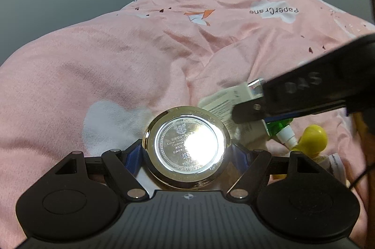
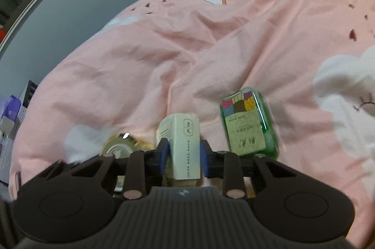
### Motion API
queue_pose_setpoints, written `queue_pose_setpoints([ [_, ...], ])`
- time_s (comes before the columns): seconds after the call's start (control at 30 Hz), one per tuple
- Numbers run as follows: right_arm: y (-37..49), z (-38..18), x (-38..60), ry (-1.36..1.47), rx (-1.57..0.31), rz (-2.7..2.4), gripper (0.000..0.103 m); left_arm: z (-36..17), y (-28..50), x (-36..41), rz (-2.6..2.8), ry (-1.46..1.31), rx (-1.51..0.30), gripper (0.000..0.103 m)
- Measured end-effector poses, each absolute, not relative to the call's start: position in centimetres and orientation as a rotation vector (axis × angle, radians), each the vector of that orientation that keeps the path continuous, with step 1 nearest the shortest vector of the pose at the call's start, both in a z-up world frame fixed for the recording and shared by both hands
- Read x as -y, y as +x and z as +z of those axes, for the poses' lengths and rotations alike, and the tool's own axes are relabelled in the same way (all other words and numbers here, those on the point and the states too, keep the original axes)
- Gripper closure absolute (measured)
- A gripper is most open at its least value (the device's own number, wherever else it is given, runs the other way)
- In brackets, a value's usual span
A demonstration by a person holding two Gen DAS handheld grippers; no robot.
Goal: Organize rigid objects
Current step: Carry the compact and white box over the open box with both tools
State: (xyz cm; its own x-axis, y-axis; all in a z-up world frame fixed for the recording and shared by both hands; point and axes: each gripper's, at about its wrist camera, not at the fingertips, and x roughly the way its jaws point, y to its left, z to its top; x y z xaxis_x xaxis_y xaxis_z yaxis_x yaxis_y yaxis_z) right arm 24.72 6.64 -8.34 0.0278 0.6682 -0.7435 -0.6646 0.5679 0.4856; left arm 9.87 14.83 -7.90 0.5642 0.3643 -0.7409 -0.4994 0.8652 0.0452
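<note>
My left gripper (image 1: pixel 187 150) clamps round silver compact (image 1: pixel 187 145); my right gripper (image 2: pixel 184 155) pinches white box (image 2: pixel 185 145); green bottle (image 2: pixel 248 124) just beside, on pink blanket (image 2: pixel 164 61)

We see the round silver compact case (image 1: pixel 187 143) between the left tongs (image 1: pixel 187 152), above the pink quilt (image 1: pixel 117 61) on the bed. To its right the right tongs (image 2: pixel 182 155) hold the tall white carton box (image 2: pixel 185 145). The green glass bottle (image 2: pixel 248 124) lies right of this box, and the yellow plastic toy (image 1: pixel 314 137) lies beside the bottle.
</note>
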Motion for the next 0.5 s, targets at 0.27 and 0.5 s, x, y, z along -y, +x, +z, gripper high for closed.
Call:
queue_pose_setpoints([
  [0.27,22.5,-4.9,-2.4,-0.011,-1.062,0.952,0.078,-6.7,8.9,-13.9,0.47,-0.212,-0.79,0.015],
  [0.5,21.1,-2.1,1.5,0.013,-1.007,0.898,0.078,-4.8,8.0,-12.3,0.402,-0.218,-0.745,0.015],
])
